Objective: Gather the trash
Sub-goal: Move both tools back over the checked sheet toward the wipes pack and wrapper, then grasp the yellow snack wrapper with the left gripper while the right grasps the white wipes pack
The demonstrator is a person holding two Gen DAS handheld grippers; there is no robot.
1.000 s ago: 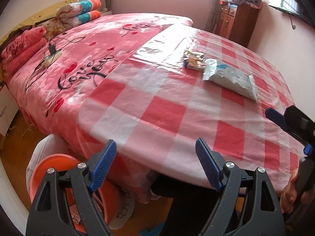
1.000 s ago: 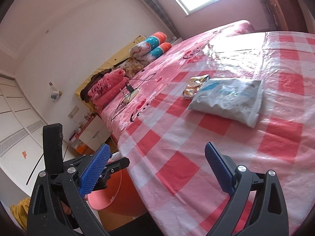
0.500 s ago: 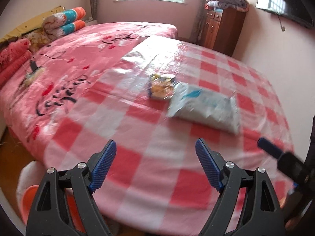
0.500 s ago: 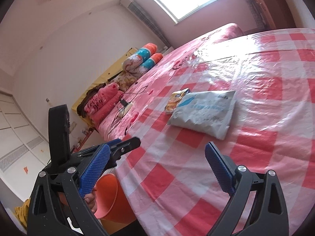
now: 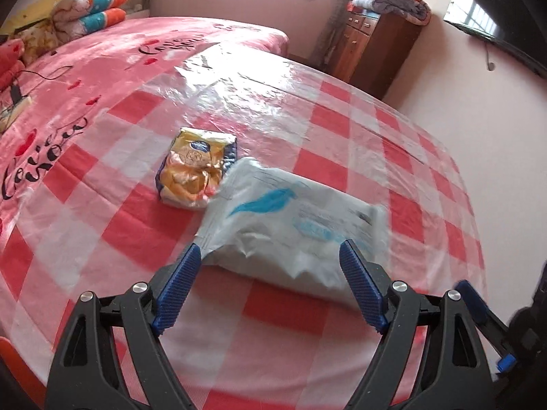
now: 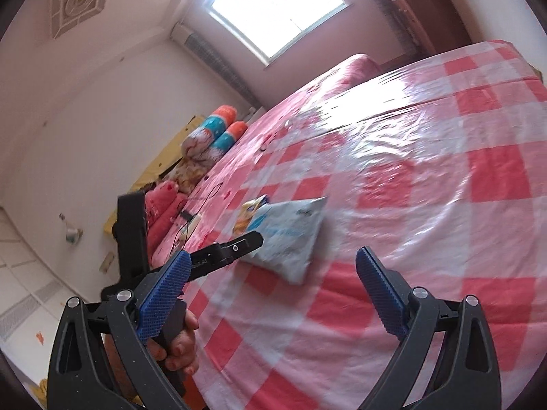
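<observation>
A white plastic pouch with blue print [image 5: 294, 225] lies flat on the red-and-white checked sheet [image 5: 136, 218] covering the bed. Touching its far left corner is a crumpled yellow snack wrapper [image 5: 196, 167]. My left gripper [image 5: 270, 263] is open, its blue pads just short of the pouch's near edge, one on each side. From the right wrist the pouch [image 6: 290, 235] and the wrapper [image 6: 249, 215] sit ahead, with the left gripper's finger [image 6: 236, 249] reaching toward them. My right gripper [image 6: 273, 270] is open and empty, still clear of the pouch.
Pink bedding with pillows and a rolled quilt [image 5: 89, 7] fills the bed's far left, with a cable and power strip [image 5: 13, 102] on it. A wooden cabinet [image 5: 372, 48] stands past the bed's far corner. An orange bin's rim [image 5: 7, 358] shows at the lower left edge.
Both grippers moved in over the bed toward the pouch, which now looks much larger and closer. The orange bin has slid almost out of the left wrist view. Both stayed open.
</observation>
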